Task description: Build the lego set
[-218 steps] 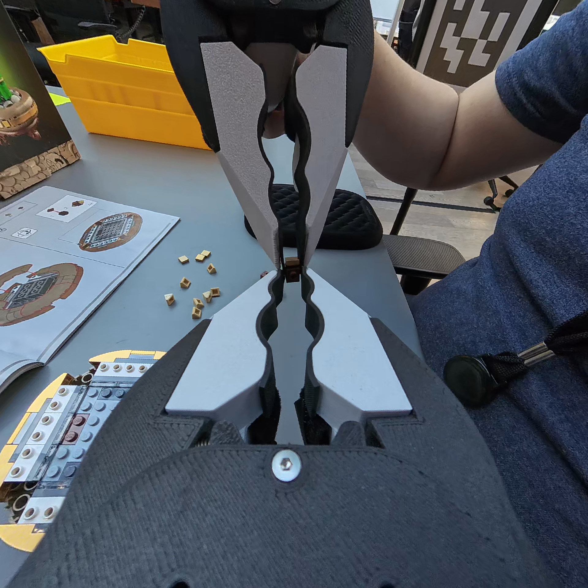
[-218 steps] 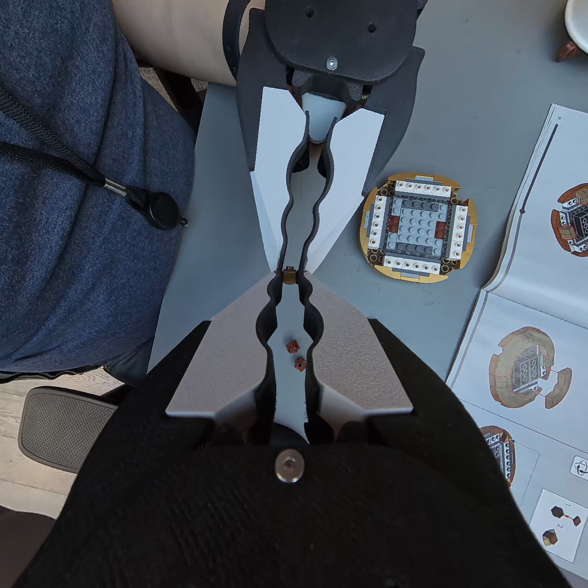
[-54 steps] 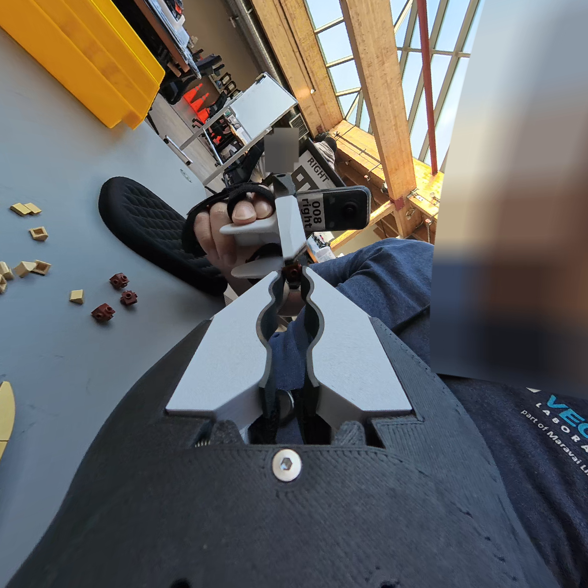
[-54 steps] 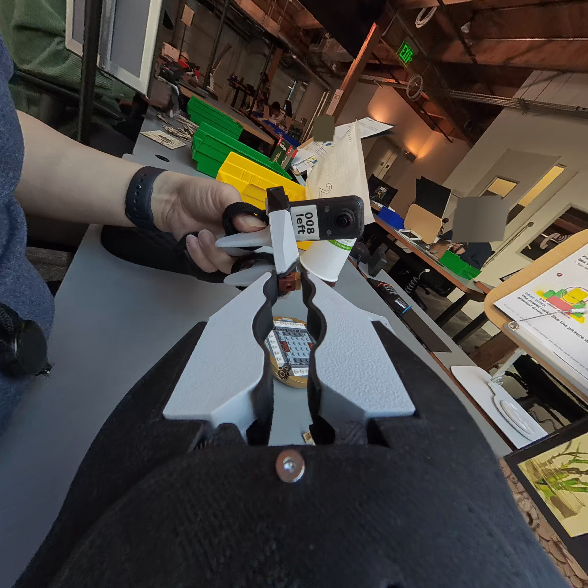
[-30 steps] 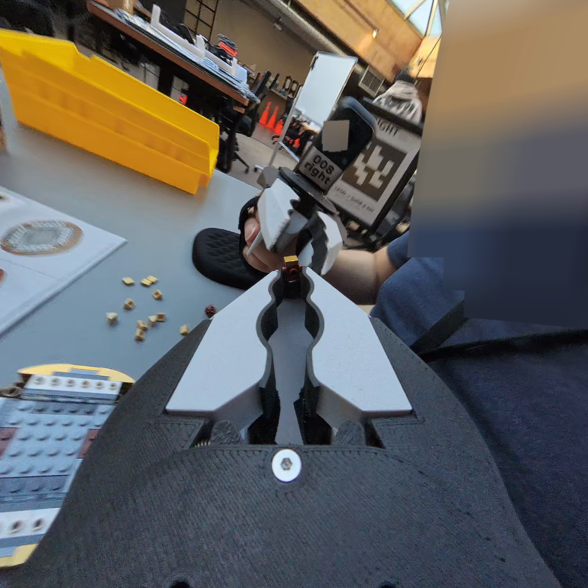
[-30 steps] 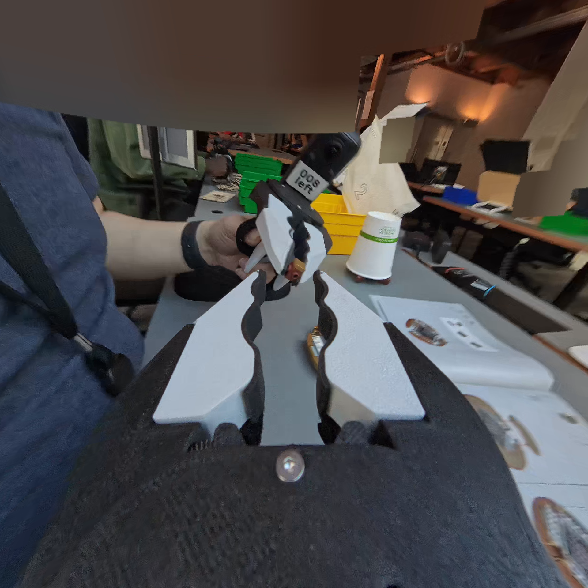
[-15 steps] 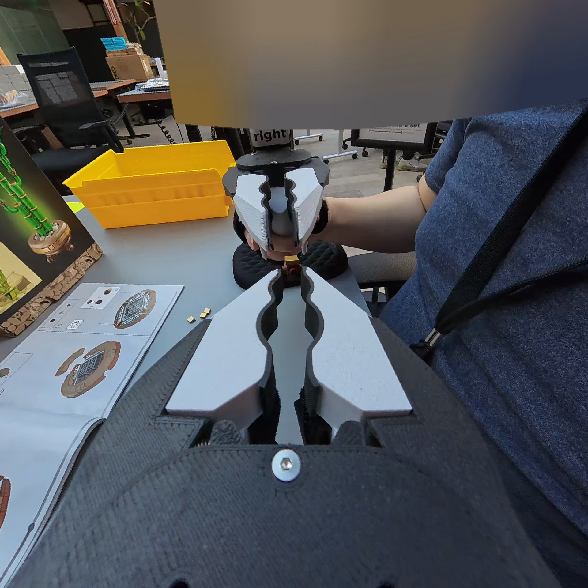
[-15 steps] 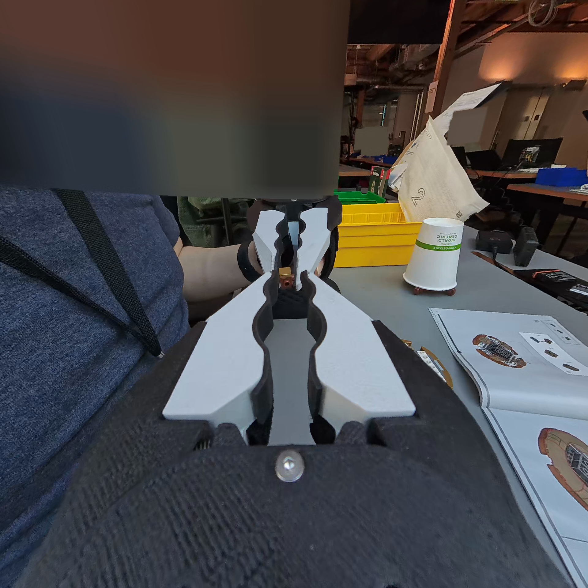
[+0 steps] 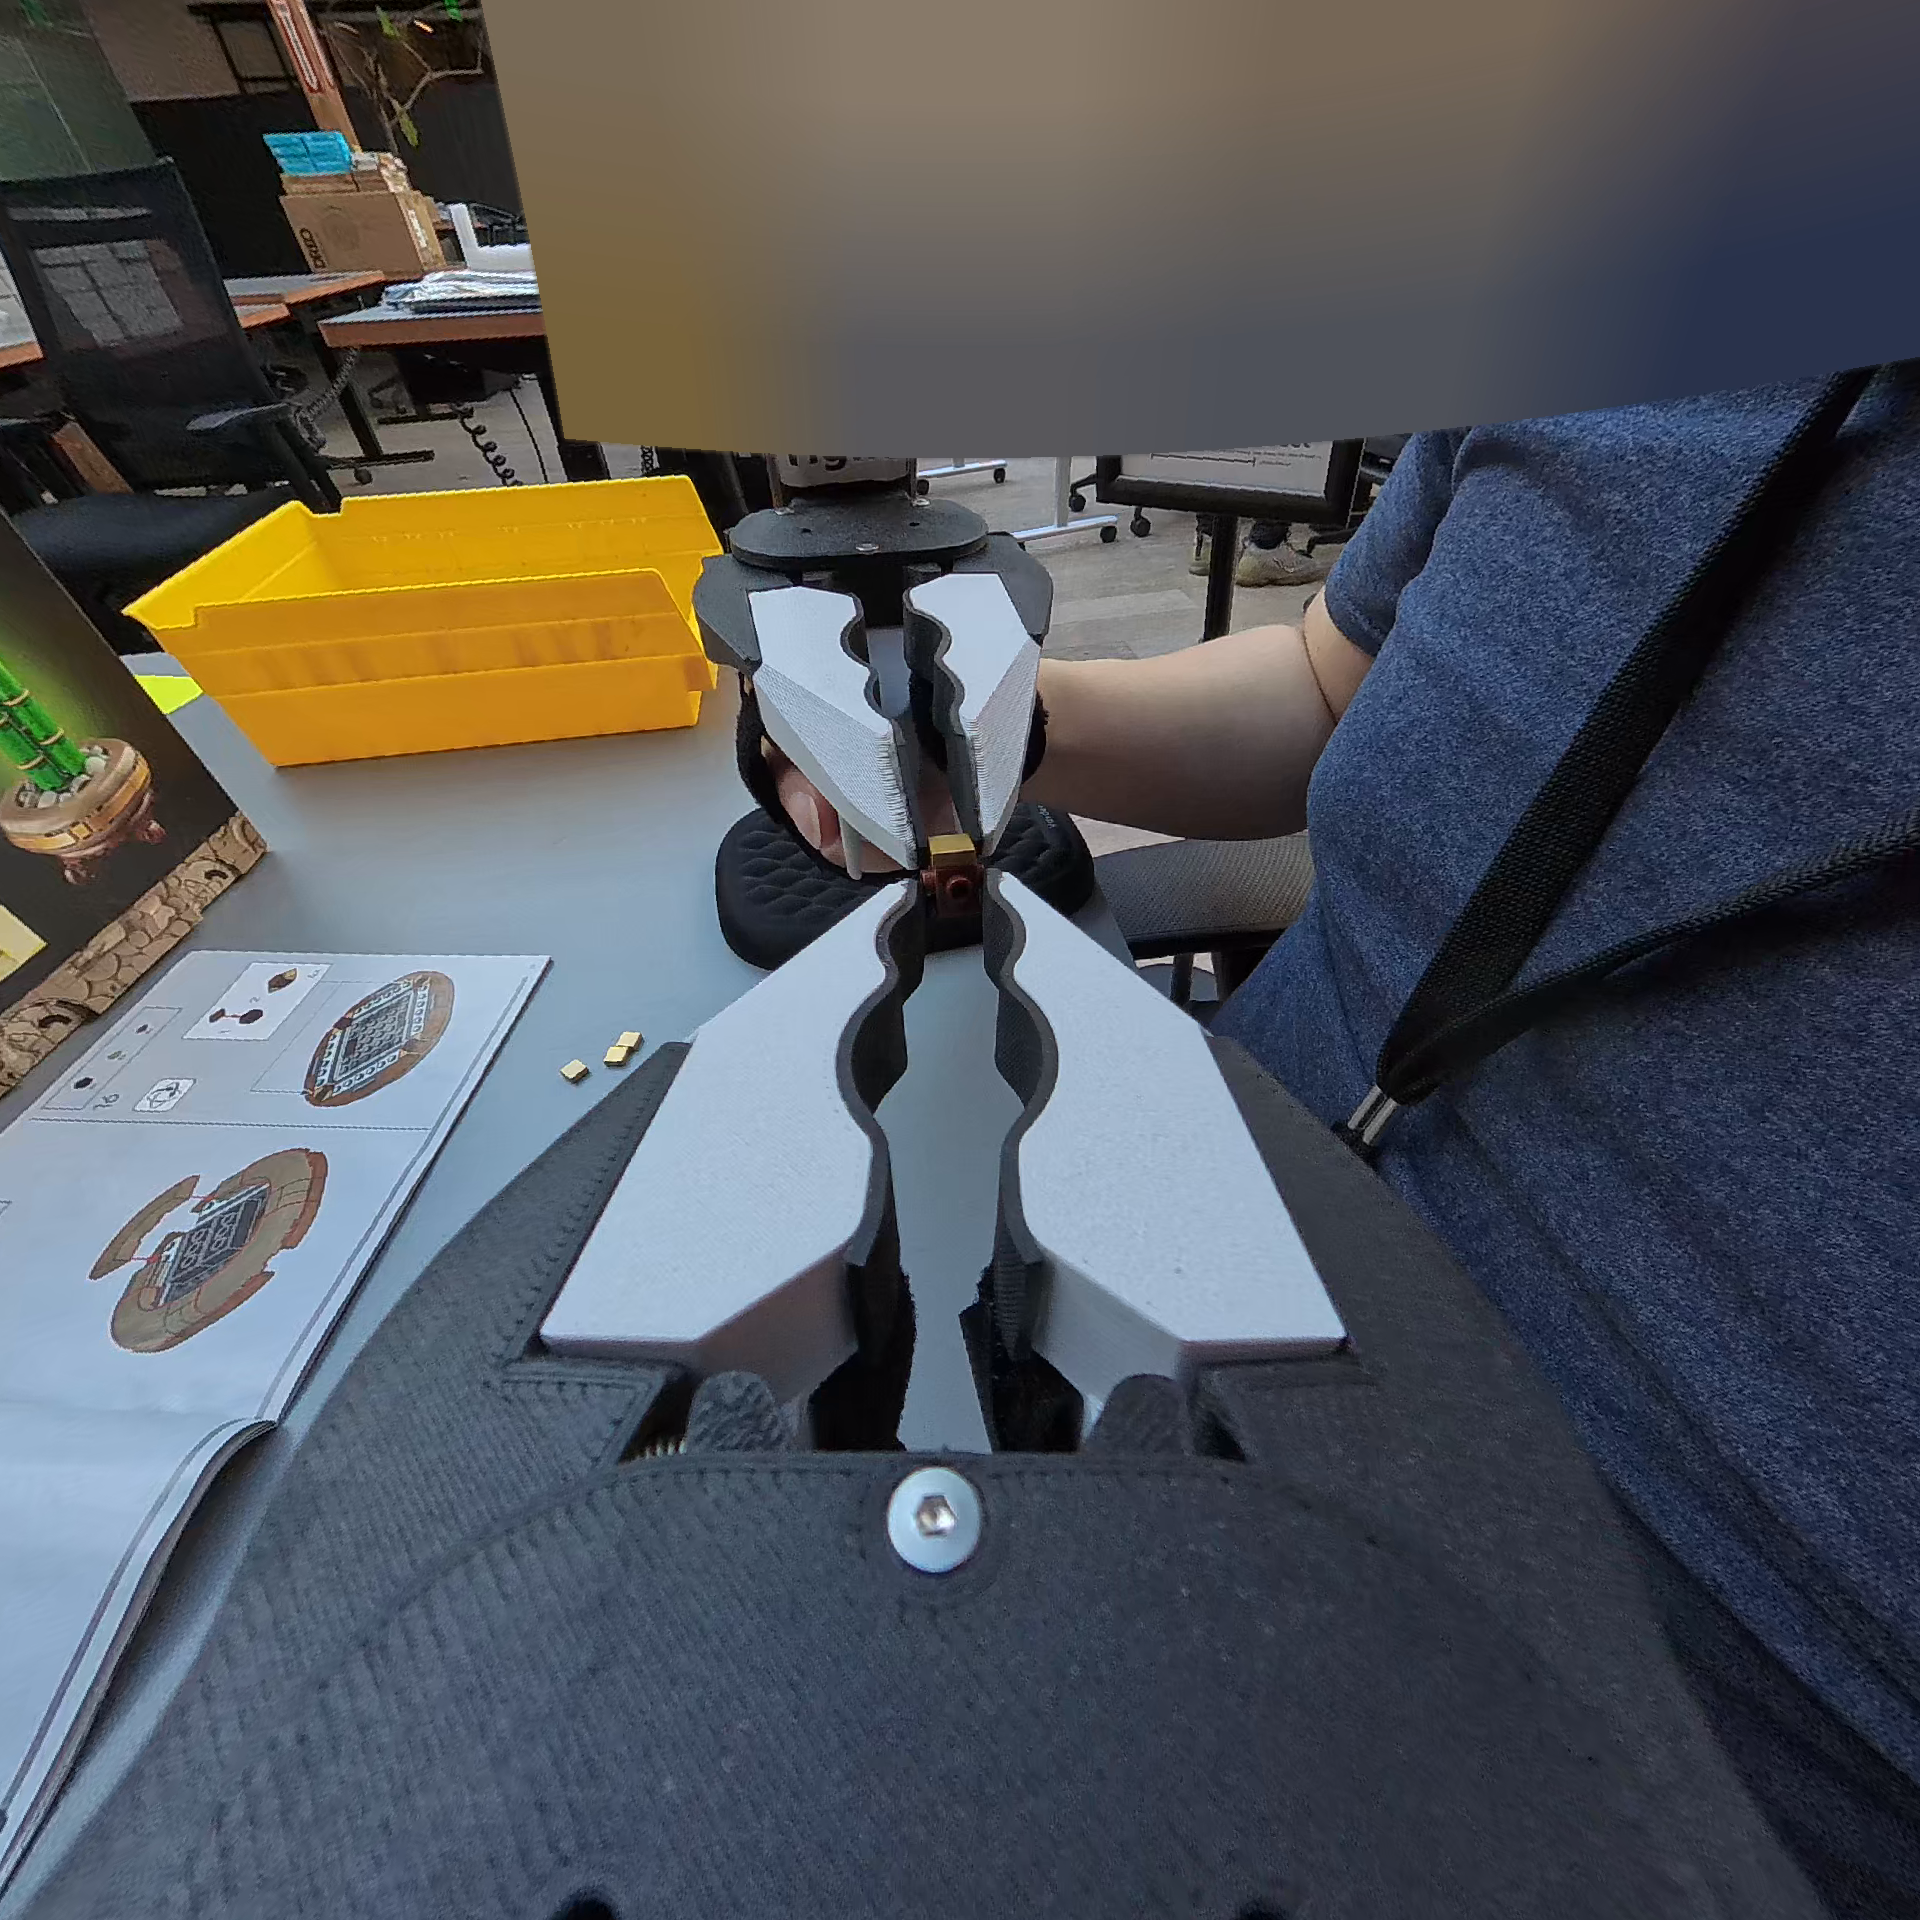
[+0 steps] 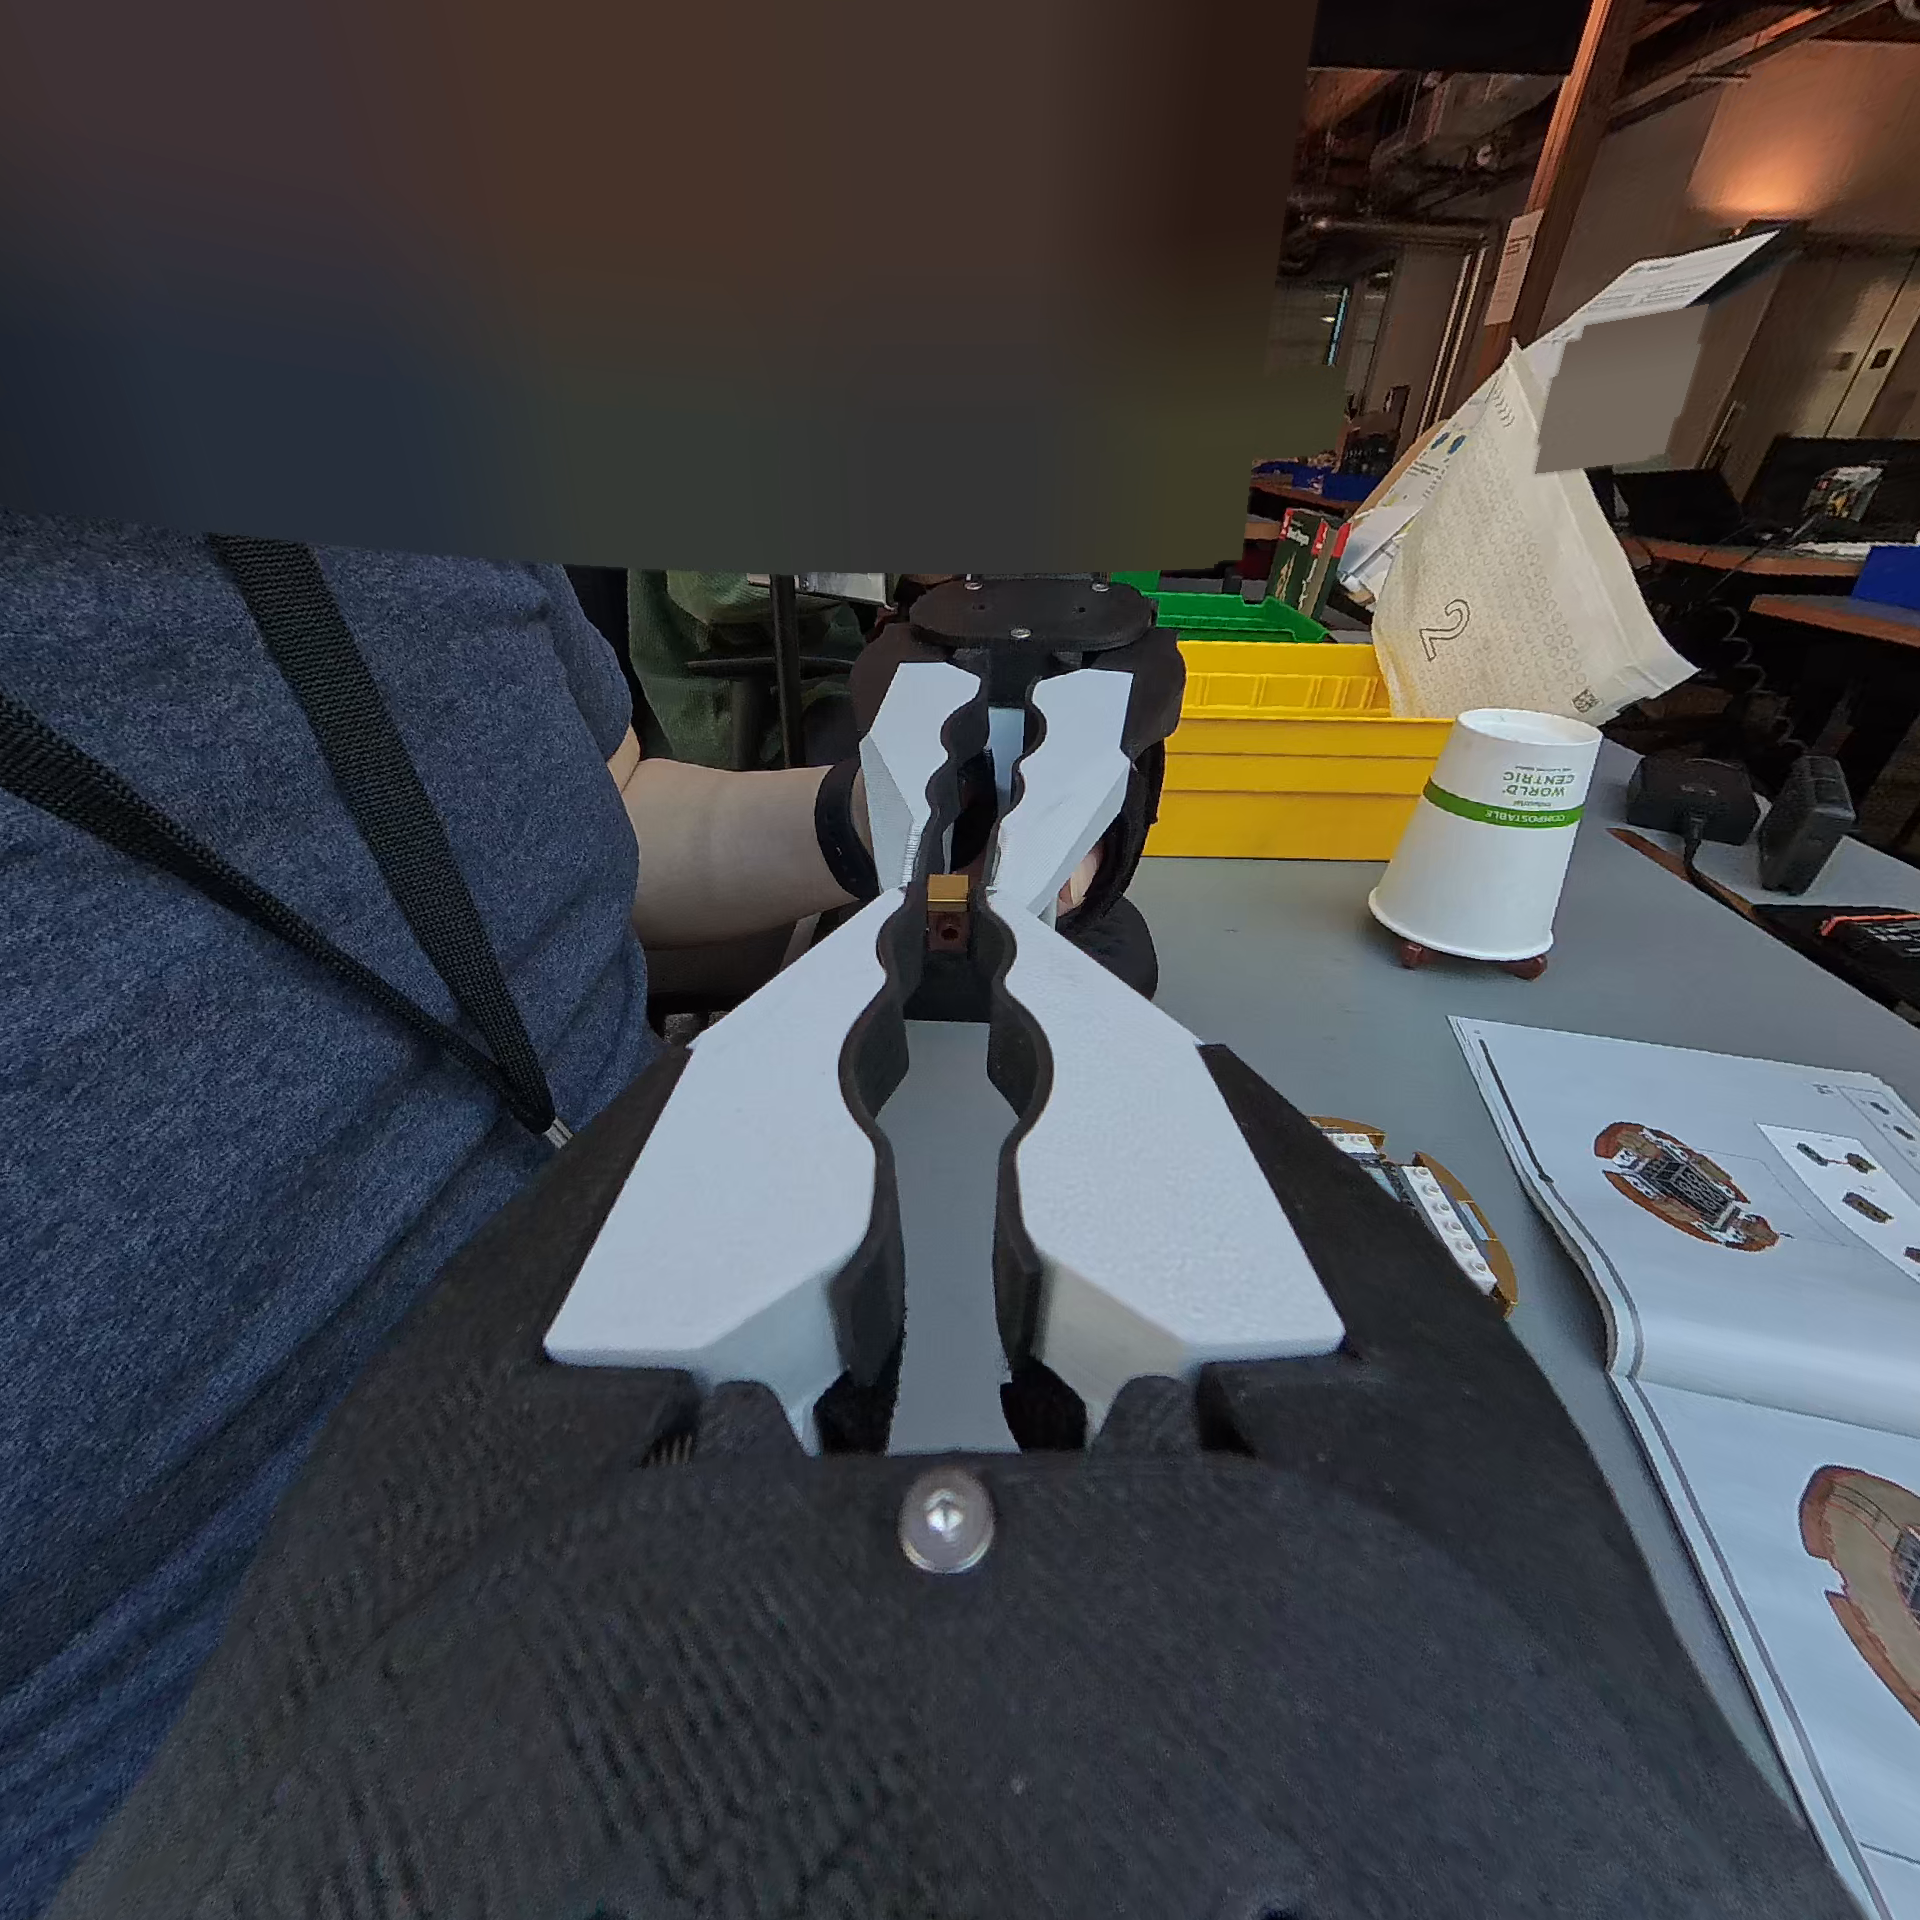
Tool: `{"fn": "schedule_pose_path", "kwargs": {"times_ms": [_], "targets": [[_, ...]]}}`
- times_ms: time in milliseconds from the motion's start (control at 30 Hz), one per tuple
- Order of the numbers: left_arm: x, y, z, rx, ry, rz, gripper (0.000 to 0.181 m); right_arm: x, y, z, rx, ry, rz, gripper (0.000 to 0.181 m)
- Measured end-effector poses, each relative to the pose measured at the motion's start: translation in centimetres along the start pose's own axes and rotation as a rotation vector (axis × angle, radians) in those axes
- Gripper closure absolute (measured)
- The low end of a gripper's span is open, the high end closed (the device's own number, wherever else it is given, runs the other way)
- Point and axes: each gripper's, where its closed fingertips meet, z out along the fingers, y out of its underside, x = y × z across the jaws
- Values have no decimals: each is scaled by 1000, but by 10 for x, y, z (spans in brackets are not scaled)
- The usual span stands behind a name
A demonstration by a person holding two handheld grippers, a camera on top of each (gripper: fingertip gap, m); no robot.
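A tiny brown brick (image 9: 954, 884) with a gold tile (image 9: 951, 850) on top hangs in the air between the two grippers, which meet tip to tip in front of the person's chest. My left gripper (image 9: 951, 898) is shut on this little stack. My right gripper (image 10: 945, 920) faces it and has its jaws drawn in on the same stack, the brown brick (image 10: 945, 932) between its pads and the gold tile (image 10: 948, 889) just above. The round tan and grey build (image 10: 1439, 1205) lies on the table, mostly hidden behind my right gripper.
An open instruction booklet (image 9: 208, 1195) lies on the grey table, with loose gold tiles (image 9: 603, 1060) beside it. A yellow bin (image 9: 436, 644), the set's box (image 9: 94, 831), a black wrist pad (image 9: 790, 904) and an upturned paper cup (image 10: 1486, 831) stand around. The person's blue shirt (image 9: 1610, 935) is close by. My left and right fingertips are right by each other.
A second ago my right gripper was open and off the piece. Both grippers have levelled to face each other, and the right has closed onto the stack held by the left.
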Motion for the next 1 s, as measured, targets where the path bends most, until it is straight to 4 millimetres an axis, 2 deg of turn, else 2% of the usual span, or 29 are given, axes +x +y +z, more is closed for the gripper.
{"fn": "schedule_pose_path", "kwargs": {"times_ms": [667,900,1000], "targets": [[23,11,5,-45,197,-101,173,-21,14,2,-32,-209,70,175],[27,15,6,-56,239,-130,173,-24,18,2,-44,-248,118,175],[23,16,6,-46,223,-139,173,-21,18,1,-42,-235,136,175]]}}
